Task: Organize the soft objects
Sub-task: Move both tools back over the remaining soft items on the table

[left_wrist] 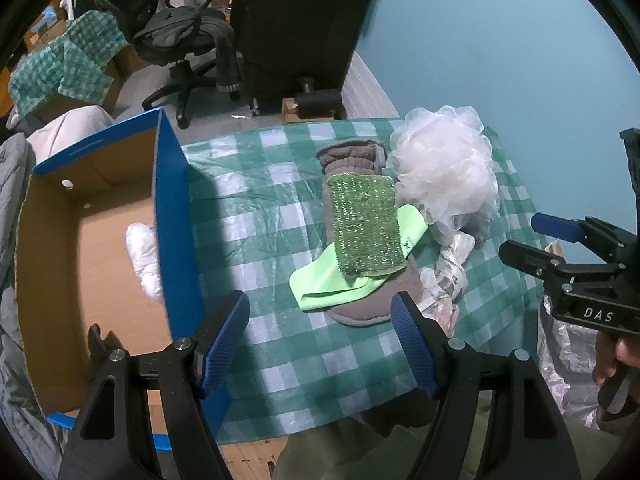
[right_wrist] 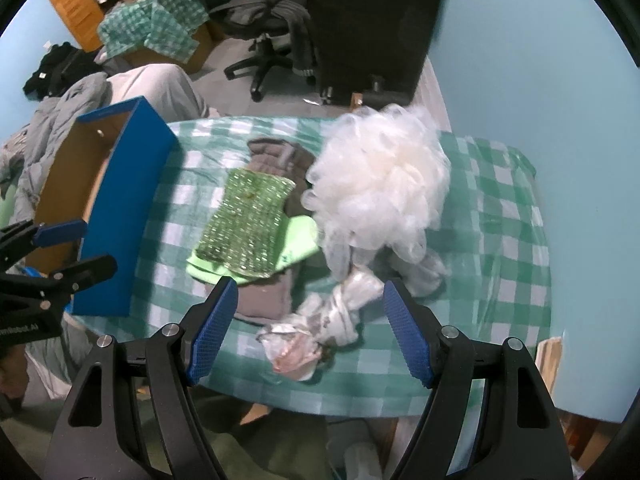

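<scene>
Left wrist view: on the green-checked tablecloth [left_wrist: 280, 360], a glittery green scrubber [left_wrist: 366, 226] lies atop a smooth lime cloth [left_wrist: 320, 292] and grey fleece [left_wrist: 352, 160], beside a frothy white mesh pouf [left_wrist: 444, 172]. Left of them stands a blue cardboard box [left_wrist: 176, 216]. Left gripper [left_wrist: 320, 344] and right gripper [right_wrist: 308, 332] gape empty.

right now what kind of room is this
Probably a lived-in spare room or home office: an office chair draped with clothes, a wooden door, and a checked-cloth table by a blue wall.
</scene>
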The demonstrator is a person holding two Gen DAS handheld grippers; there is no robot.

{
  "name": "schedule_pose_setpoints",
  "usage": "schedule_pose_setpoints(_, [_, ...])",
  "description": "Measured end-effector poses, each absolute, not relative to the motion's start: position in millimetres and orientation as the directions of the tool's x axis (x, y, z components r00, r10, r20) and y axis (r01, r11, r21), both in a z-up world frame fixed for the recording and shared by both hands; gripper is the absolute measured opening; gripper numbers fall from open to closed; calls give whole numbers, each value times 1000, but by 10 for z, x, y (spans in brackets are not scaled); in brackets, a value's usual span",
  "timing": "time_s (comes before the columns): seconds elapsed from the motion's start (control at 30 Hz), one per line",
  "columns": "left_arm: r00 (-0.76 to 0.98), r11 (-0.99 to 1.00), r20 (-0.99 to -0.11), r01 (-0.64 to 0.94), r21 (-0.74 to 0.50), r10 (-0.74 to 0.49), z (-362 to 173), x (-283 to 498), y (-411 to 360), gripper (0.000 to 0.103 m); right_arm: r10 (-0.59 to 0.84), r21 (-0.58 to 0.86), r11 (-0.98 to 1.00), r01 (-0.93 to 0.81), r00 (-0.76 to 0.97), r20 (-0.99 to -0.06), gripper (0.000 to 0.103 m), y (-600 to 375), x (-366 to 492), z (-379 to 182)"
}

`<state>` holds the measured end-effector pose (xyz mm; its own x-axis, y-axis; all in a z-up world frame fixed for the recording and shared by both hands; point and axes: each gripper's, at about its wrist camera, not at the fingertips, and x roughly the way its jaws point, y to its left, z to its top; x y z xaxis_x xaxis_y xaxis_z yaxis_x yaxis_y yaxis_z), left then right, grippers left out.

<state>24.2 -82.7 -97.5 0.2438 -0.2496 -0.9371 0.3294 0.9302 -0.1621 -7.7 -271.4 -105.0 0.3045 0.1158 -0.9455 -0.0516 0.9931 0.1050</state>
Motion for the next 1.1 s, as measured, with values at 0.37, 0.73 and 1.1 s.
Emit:
schedule_pose_setpoints(0.37, [196, 920, -951, 359, -159, -241, -1265, 275, -1040, 75, 148, 157, 987, 16, 260, -954, 76, -2919, -166, -1437])
schedule_pose_setpoints(0.73, [166, 923, -958, 348, -164, -233, -1605, 363, -1116, 75, 142, 154, 987, 45, 197, -970, 76, -2947, -135, -1892])
schedule_pose_setpoints(1.1, [138, 928, -967, 337, -159, -215, -1781, 390, -1140, 75, 109, 124, 989, 83, 163, -981, 76, -3005, -113, -2191])
